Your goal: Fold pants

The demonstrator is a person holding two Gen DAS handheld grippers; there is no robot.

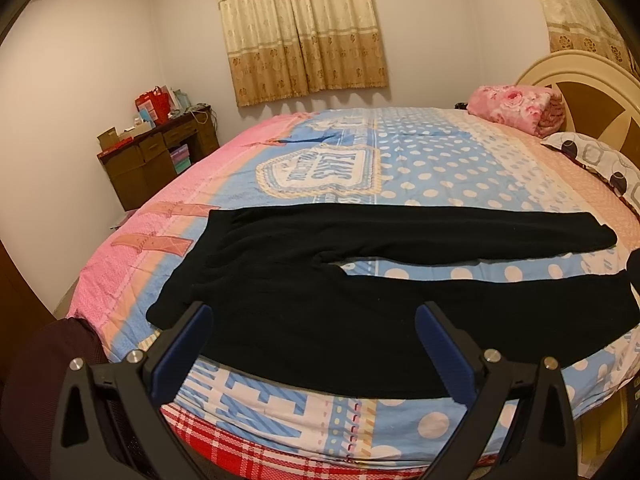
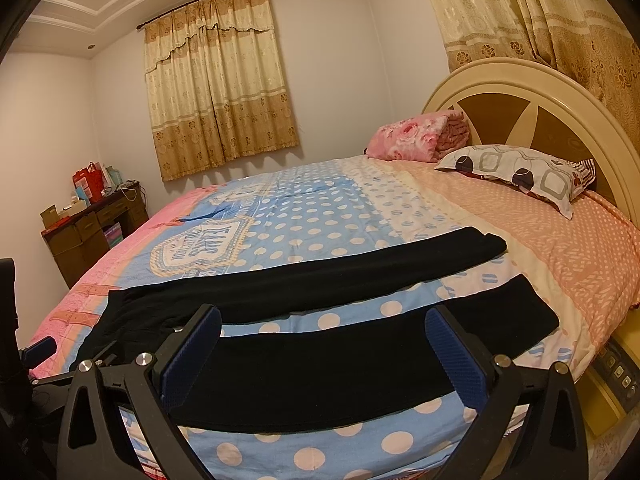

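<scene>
Black pants lie flat and unfolded along the near edge of the bed, legs parted, cuffs towards the headboard; no fold begun; left gripper and right gripper hover above, fingers spread, holding nothing; every fold remains.

Folded pink blanket, patterned pillow

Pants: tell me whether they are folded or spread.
Spread. The pants lie flat on the bed, both legs side by side with bedspread showing between them.
</scene>
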